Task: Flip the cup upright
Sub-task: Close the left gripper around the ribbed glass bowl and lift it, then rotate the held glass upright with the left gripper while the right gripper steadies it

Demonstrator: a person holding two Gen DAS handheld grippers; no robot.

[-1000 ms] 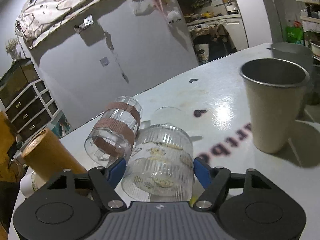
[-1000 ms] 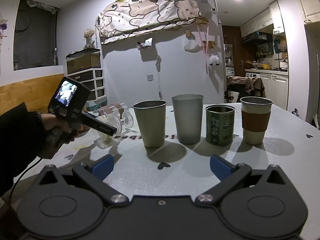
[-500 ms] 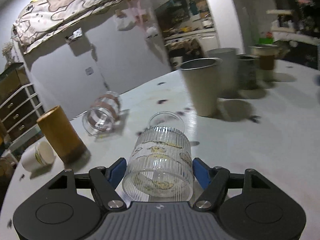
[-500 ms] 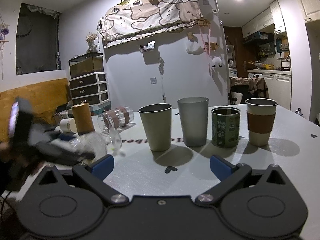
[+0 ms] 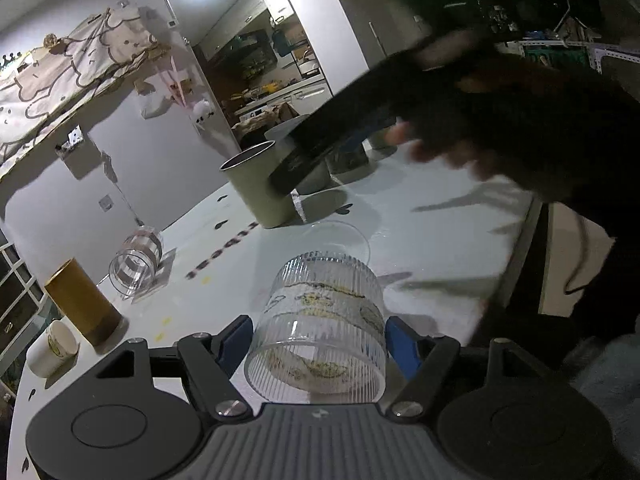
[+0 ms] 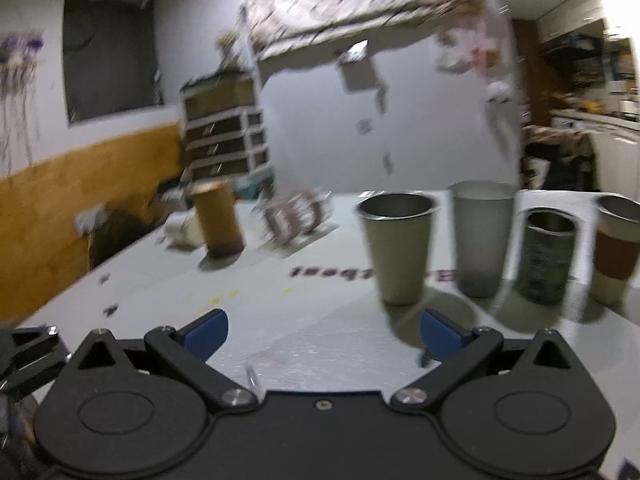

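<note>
Holding: left gripper (image 5: 320,340) clamps ribbed glass cup (image 5: 320,328) between blue pads, cup on its side, open mouth toward camera, base pointing away, over the table (image 5: 420,248).
Right gripper: (image 6: 322,330) jaws wide, nothing between them, over bare tabletop; view blurred.
Table edge: right edge near the held cup; white glossy top, dark heart marks.
Open room: bare stretch between held cup and metal cup (image 5: 258,188).
Upright row: metal cup (image 6: 396,248), grey tumbler (image 6: 480,236), green can (image 6: 548,256), sleeved cup (image 6: 616,256), close together.
Left side: banded clear glass (image 5: 136,264) lying down; brown cylinder (image 5: 82,308) upright; small white cup (image 5: 52,348) beside it.
</note>
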